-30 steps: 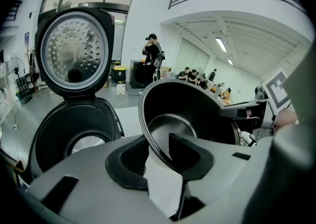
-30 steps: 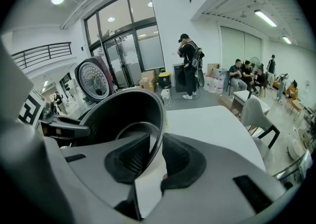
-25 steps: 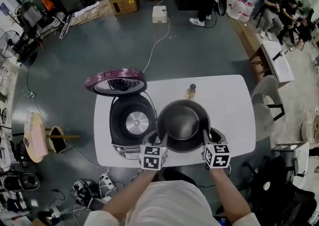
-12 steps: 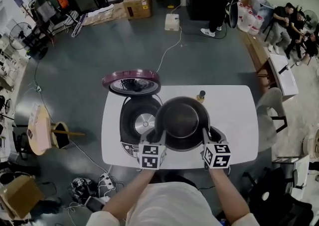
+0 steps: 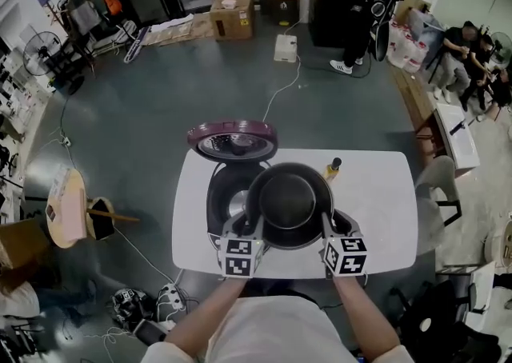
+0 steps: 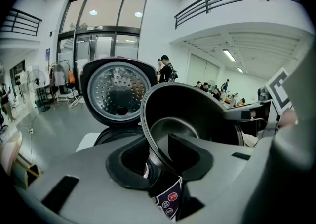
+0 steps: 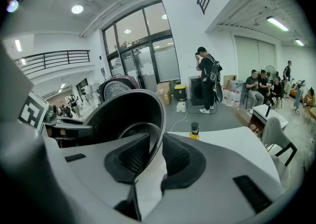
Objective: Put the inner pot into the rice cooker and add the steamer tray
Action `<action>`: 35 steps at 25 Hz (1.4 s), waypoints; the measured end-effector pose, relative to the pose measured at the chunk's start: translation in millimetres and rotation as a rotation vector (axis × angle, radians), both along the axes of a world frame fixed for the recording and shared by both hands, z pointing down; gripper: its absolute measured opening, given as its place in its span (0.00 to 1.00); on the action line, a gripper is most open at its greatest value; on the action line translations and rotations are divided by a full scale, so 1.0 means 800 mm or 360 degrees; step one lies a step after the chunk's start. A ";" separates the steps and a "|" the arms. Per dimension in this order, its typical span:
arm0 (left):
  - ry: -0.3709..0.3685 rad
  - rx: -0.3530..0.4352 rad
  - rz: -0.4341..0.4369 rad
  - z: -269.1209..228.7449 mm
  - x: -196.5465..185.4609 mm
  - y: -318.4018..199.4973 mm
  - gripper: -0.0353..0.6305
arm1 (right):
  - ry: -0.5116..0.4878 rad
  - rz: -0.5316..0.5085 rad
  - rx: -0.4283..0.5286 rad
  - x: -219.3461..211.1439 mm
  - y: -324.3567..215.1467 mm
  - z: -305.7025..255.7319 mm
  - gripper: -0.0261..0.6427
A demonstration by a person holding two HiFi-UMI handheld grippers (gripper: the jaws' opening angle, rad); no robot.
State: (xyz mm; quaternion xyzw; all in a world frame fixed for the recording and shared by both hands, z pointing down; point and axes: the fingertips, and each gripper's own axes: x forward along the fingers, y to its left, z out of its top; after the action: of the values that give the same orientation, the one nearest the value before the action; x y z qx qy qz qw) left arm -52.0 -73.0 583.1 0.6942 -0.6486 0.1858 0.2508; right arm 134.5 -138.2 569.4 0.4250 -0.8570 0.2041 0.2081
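Observation:
The dark metal inner pot [image 5: 290, 203] hangs in the air above the white table [image 5: 376, 193], its opening up. My left gripper [image 5: 258, 228] is shut on the pot's near-left rim and my right gripper [image 5: 326, 225] on its near-right rim. The pot overlaps the right half of the open rice cooker [image 5: 226, 197], whose maroon lid [image 5: 233, 140] stands up behind. In the left gripper view, that gripper [image 6: 159, 155] clamps the pot [image 6: 197, 114] at its rim. In the right gripper view, the right gripper [image 7: 154, 155] pinches the pot [image 7: 126, 114] wall. A dark round thing [image 5: 350, 221] lies partly hidden under the pot's right side.
A small yellow bottle [image 5: 333, 168] with a dark cap stands on the table behind the pot. A cable runs from the cooker across the floor. People sit and stand at the far right; boxes and gear line the room's far side.
Both grippers have carried the pot up and to the left, from beside the cooker to over its right half. Both grips on the rim are unchanged.

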 end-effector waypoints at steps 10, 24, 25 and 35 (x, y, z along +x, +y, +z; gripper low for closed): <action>-0.0027 0.0001 -0.0090 -0.007 -0.066 0.032 0.26 | -0.0008 -0.0102 -0.0003 -0.071 0.020 -0.002 0.18; -0.0067 -0.0008 -0.0191 0.007 -0.142 0.059 0.26 | 0.0001 -0.0227 -0.0005 -0.154 0.031 0.010 0.19; -0.0068 -0.0006 -0.0192 0.009 -0.146 0.059 0.26 | 0.0004 -0.0231 -0.0006 -0.158 0.031 0.012 0.19; 0.0003 -0.0050 -0.0206 0.039 -0.169 0.053 0.26 | 0.0065 -0.0247 -0.0039 -0.183 0.025 0.040 0.19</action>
State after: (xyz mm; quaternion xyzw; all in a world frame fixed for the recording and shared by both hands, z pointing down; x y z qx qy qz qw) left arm -187.6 -30.6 614.1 0.6469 -0.6890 0.1786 0.2737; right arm -11.5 -117.8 601.1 0.3587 -0.8804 0.1891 0.2460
